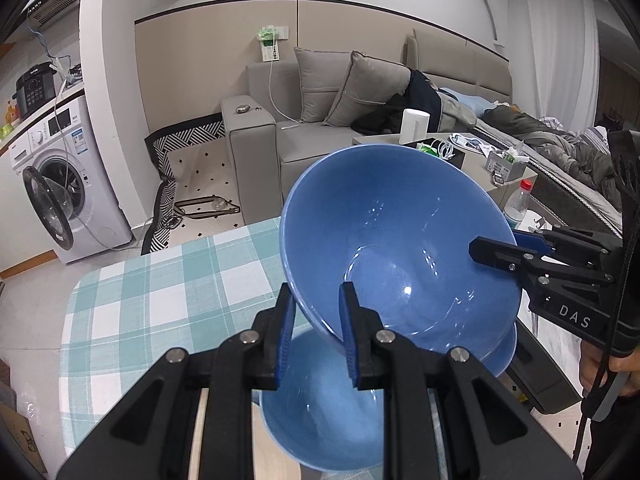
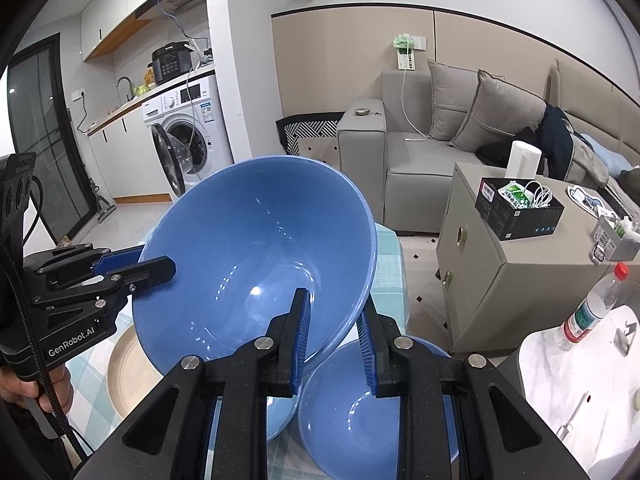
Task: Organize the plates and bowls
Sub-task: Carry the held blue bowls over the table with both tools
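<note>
Between both grippers' jaws, the tilted blue bowl is clamped by its rim.

Tilted glossy blue ceramic bowl, rim pinched between left gripper fingers and right gripper fingers, above a second blue bowl on teal-checked tablecloth.

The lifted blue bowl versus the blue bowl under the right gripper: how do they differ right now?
The lifted blue bowl is tipped steeply and held off the table; the lower blue bowl sits level on the checked tablecloth. The lifted blue bowl has the left gripper and the right gripper clamped on opposite sides of its rim; nothing grips the lower blue bowl. Both are glossy, blue and empty.
</note>
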